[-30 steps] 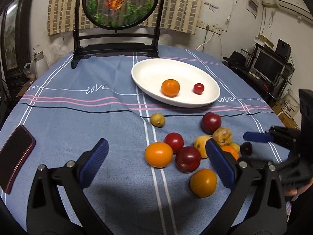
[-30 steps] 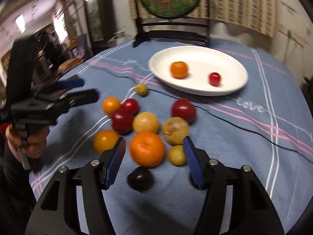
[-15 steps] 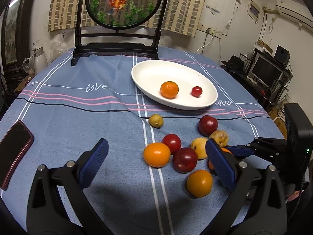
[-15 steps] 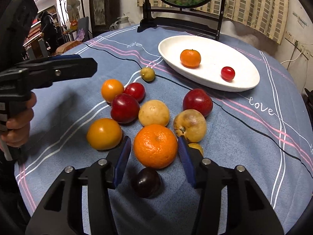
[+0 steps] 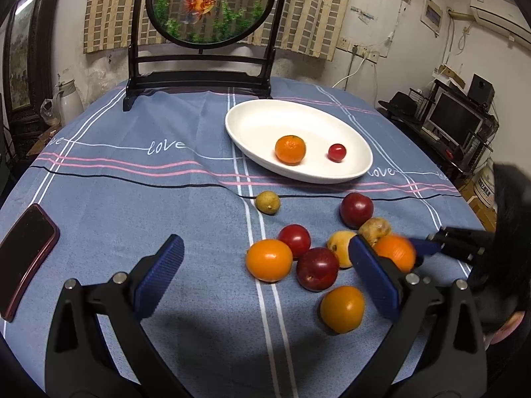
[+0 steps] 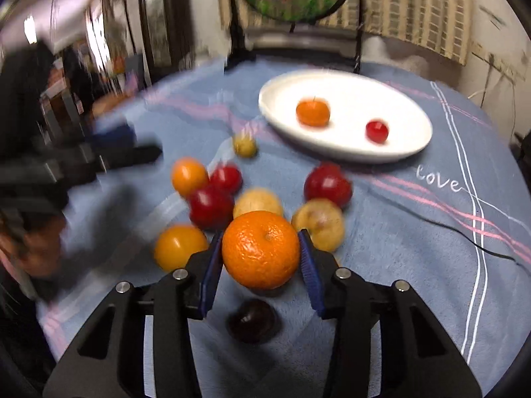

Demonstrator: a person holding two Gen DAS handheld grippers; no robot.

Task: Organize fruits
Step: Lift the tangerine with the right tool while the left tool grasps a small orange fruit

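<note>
1. Right wrist view, centre of frame: right tongs [image 6: 261, 254] closed on a large orange [image 6: 261, 249], one blue ribbed pad pressed against each flank. The orange is sharp while the background is streaked, so the rig is judged to be in motion. Whether the fruit has left the cloth cannot be told.

2. Step in hand: a pick, judged to be the third fruit bound for the white dish [image 6: 408, 122], which sits upper right of this frame and holds a small tangerine [image 6: 313, 111] and a cherry tomato [image 6: 377, 131].

3. Next move calls for: a lift clear of the crowded pile, then travel up-frame over the red plum [image 6: 328, 186], and release over a bare part of the dish. Round fruit rolls, so a low, gentle release is judged wise.

4. Left wrist view, lower half of frame: left tongs [image 5: 262, 273] spread wide, holding nothing, hovering over the tabletop [image 5: 139, 199] to the left of the fruit pile.

5. Materials and shapes:
 - Orange: pebbled, matte rind, slightly flattened sphere with a stem dimple on top.
 - Dish: smooth glazed white oval, shallow raised rim.
 - Tabletop cover: soft blue cloth with a fuzzy nap, white and pink stripes, "love" lettering.
 - Loose fruit at centre right of the left wrist view: glossy orange tomato-like globes [image 5: 269, 260], dark red smooth-skinned plums [image 5: 317, 268], dull yellow-brown russeted rounds [image 5: 375, 229], one small olive-green fruit [image 5: 267, 202].
 - A near-black plum [image 6: 253, 320] lies directly under the tongs in the right wrist view.

6. Far left edge of the left wrist view: phone [image 5: 25, 253], flat and glossy, red-edged.
</note>
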